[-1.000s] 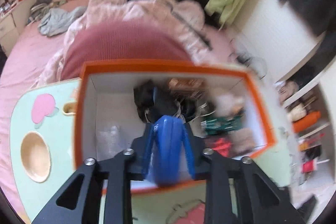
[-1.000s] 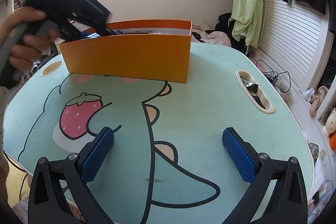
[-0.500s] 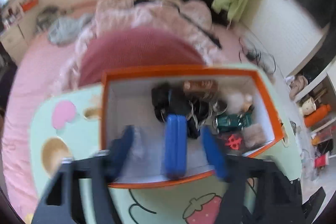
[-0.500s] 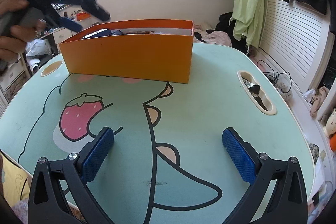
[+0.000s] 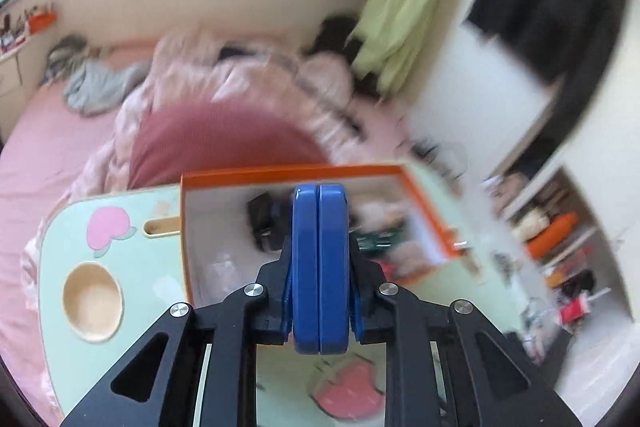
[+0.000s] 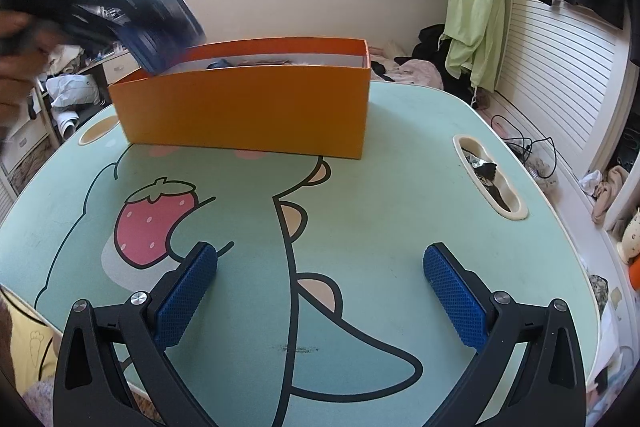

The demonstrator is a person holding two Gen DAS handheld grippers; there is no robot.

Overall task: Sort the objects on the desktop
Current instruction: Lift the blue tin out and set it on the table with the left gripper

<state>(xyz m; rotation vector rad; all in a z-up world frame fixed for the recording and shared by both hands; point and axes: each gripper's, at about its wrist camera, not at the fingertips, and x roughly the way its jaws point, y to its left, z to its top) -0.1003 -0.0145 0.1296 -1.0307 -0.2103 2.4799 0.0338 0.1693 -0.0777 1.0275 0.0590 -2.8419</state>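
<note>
An orange box stands at the far side of the green cartoon table. In the left wrist view the box holds several small objects, among them a black item, blurred by motion. My left gripper is shut with its blue pads pressed together and nothing between them, raised above the box's near side. It shows in the right wrist view over the box's left end. My right gripper is open and empty, low over the table's front.
A slot in the table's right edge holds small dark items. A round cup recess and a small slot lie left of the box. A bed with pink bedding is behind the table.
The left gripper opened over the box half a second ago and has shut again, empty; a blue object it held lies in the box. It has tilted up. The right gripper has not moved.
</note>
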